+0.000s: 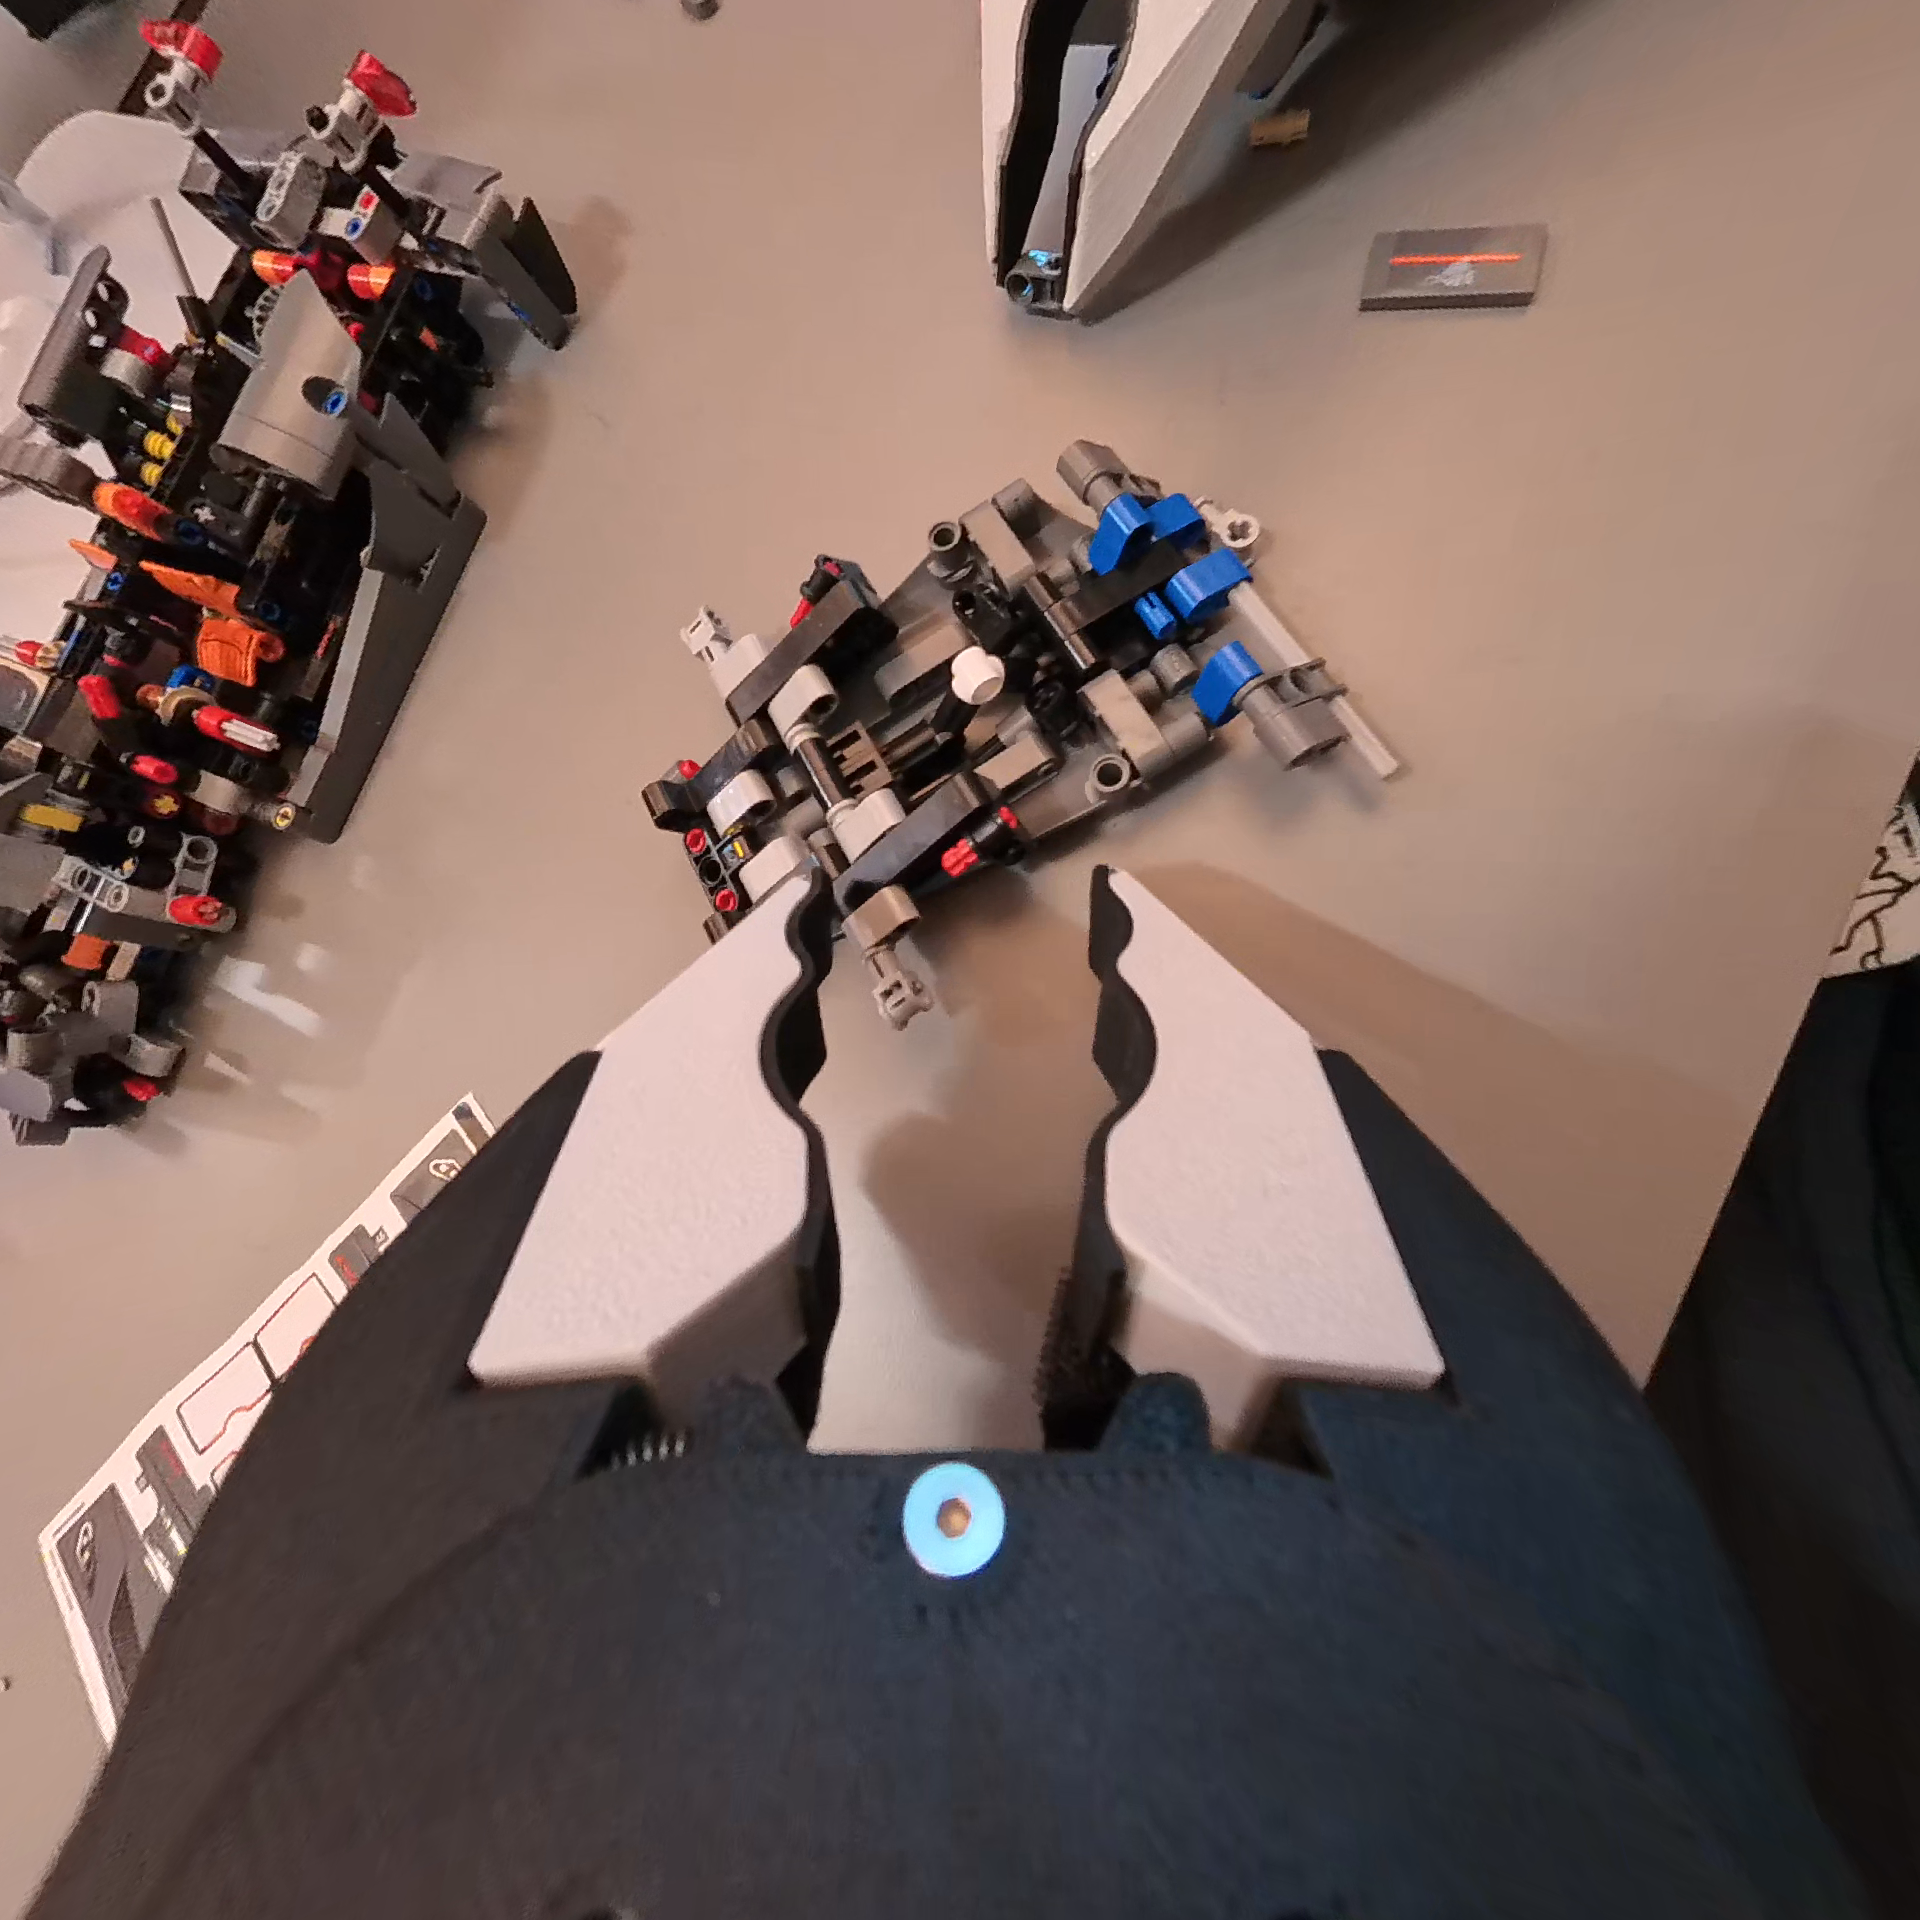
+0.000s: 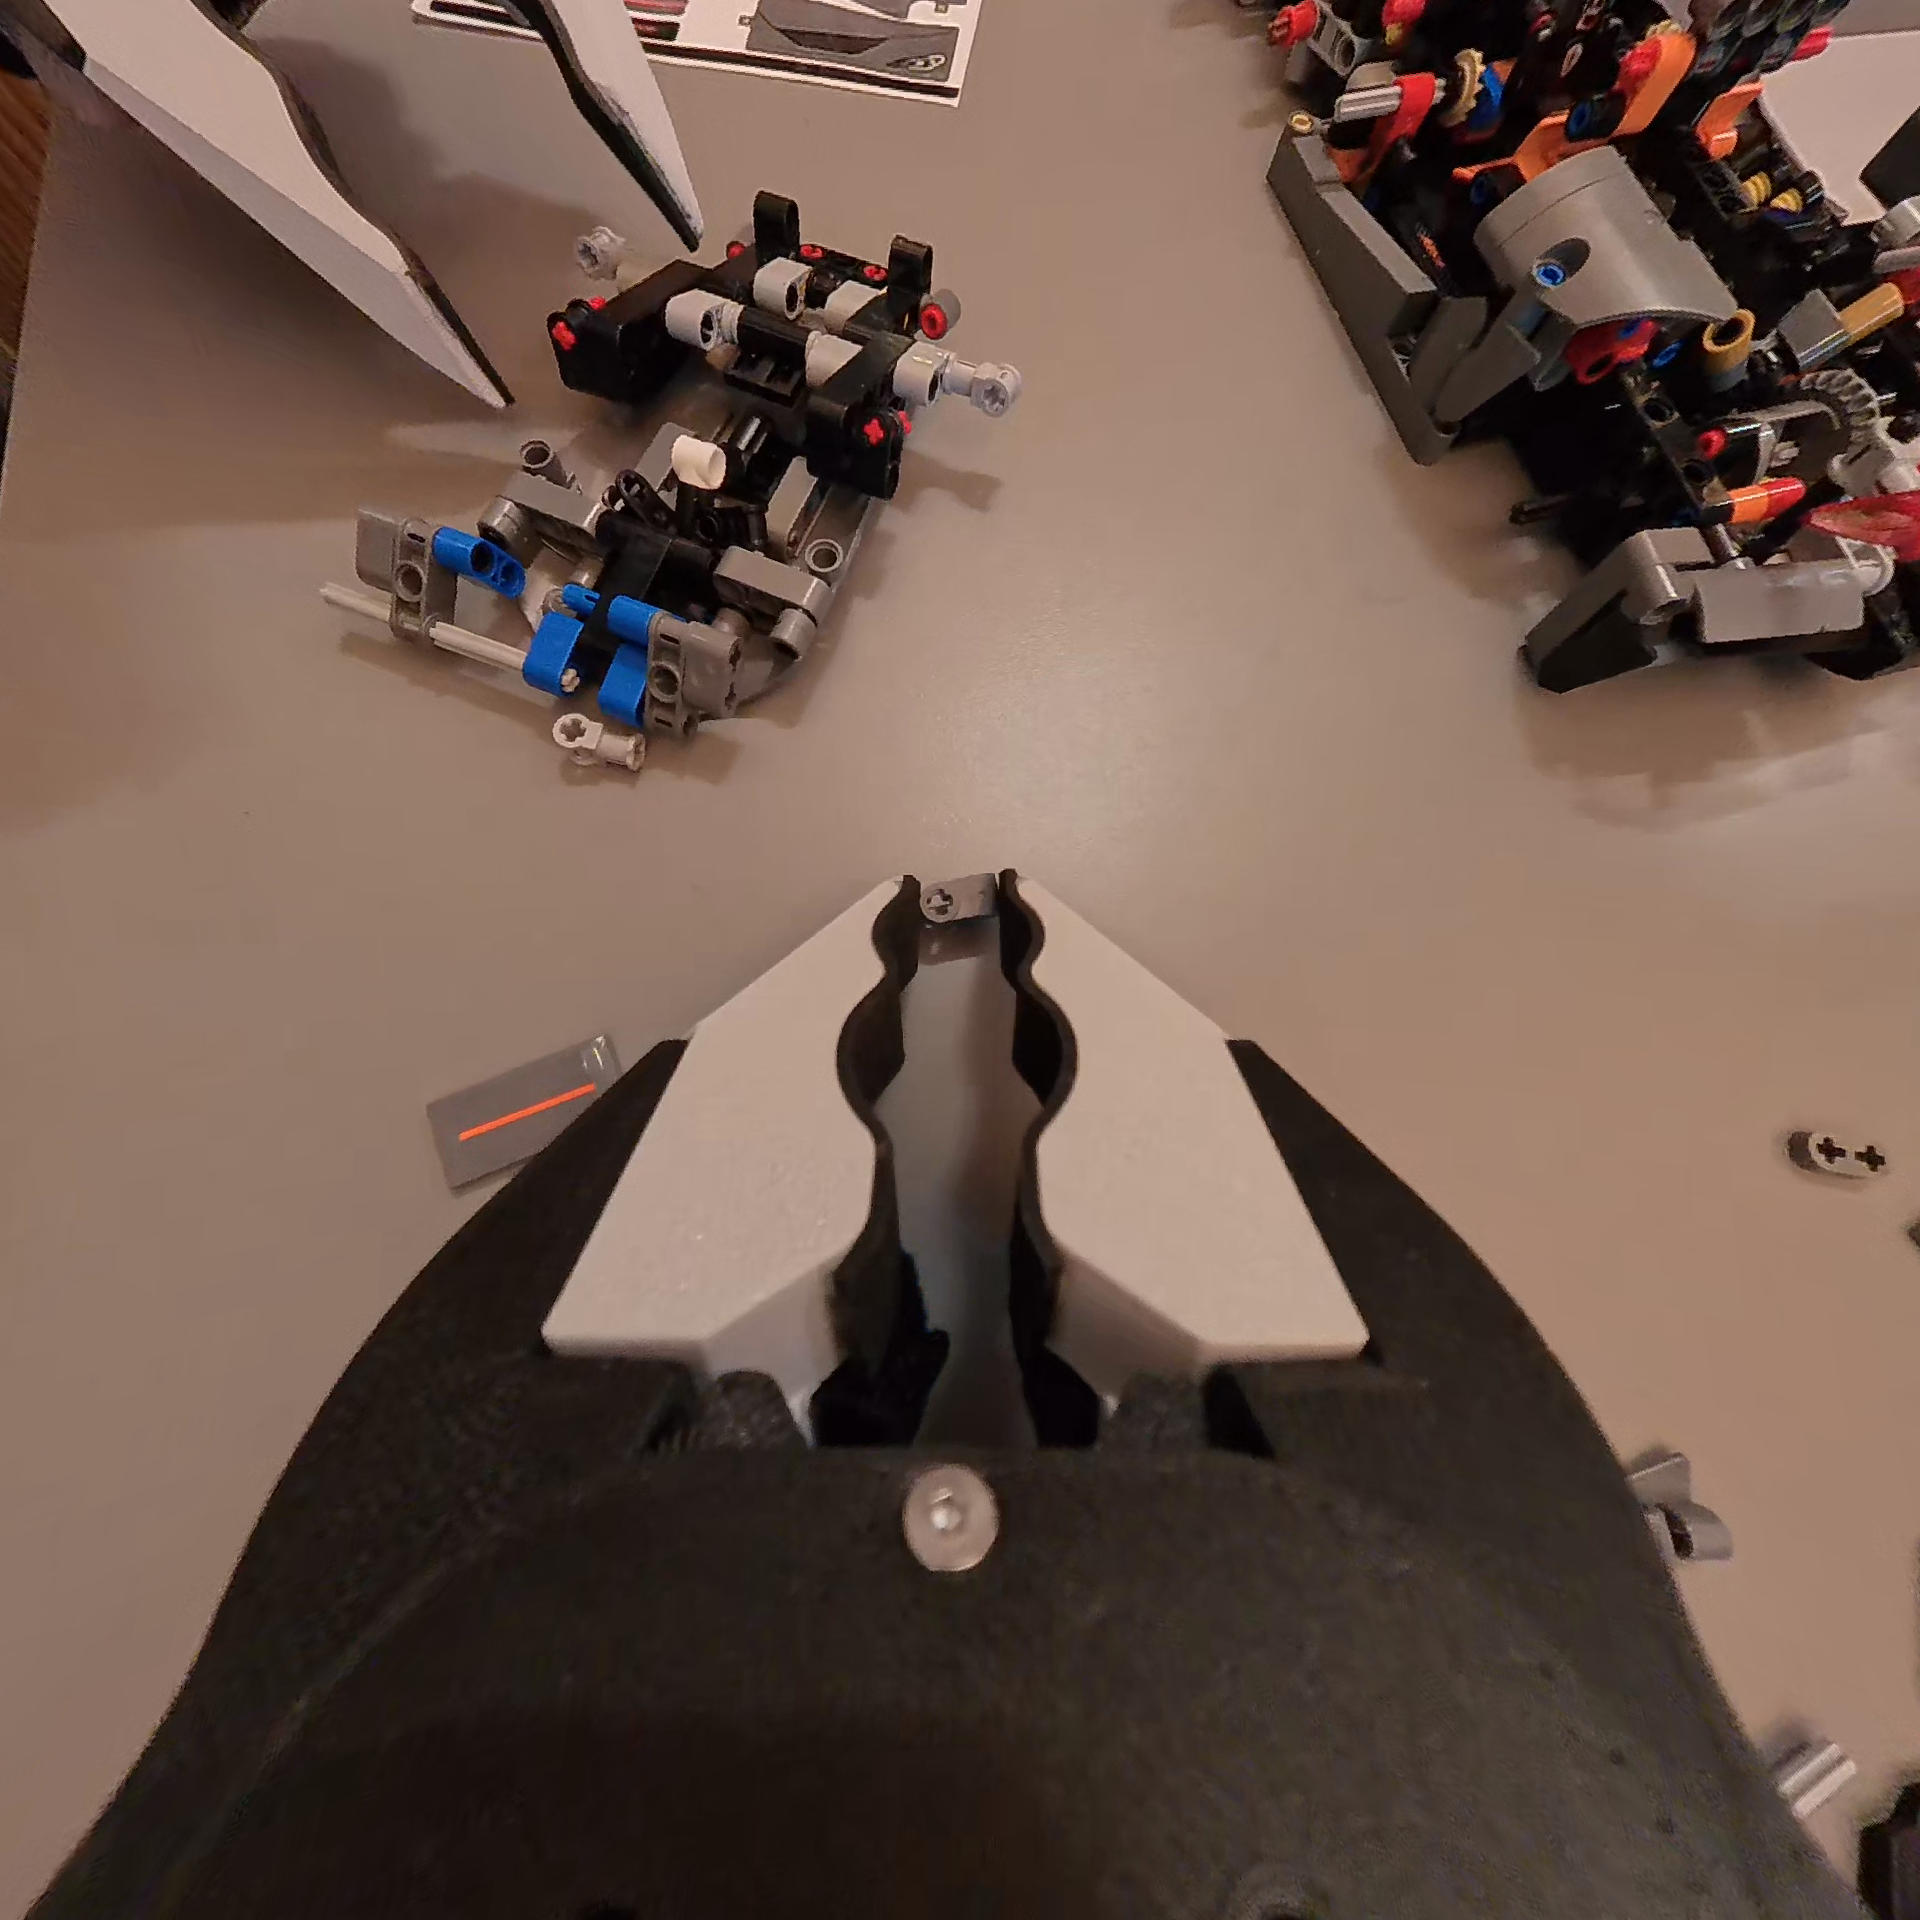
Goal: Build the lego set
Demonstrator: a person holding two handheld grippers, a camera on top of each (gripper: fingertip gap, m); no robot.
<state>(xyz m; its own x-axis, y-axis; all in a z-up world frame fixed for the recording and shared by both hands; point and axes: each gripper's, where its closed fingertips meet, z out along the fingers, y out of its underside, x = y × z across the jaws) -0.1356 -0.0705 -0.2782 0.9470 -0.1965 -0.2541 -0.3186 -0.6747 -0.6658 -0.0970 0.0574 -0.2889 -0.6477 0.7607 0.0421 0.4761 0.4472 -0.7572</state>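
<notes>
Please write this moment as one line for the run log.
left gripper: open, at small sub-assembly | right gripper: shut on small grey connector | big model: aside

Black-and-grey sub-assembly (image 1: 997,707) with blue connectors; grey tile (image 1: 1452,267), orange stripe

The left claw (image 1: 954,904) has two pale grey wedge-shaped fingers (image 1: 686,1164) lined on their inner faces with wavy black pads. They sit in a rough-textured black housing filling the lower part of the frame, with a light blue washer around a brass-coloured screw at its centre. The right claw (image 2: 961,899) is built alike: grey fingers (image 2: 748,1174), scalloped black pads, grainy black body, and a silver screw in a plain washer.
</notes>
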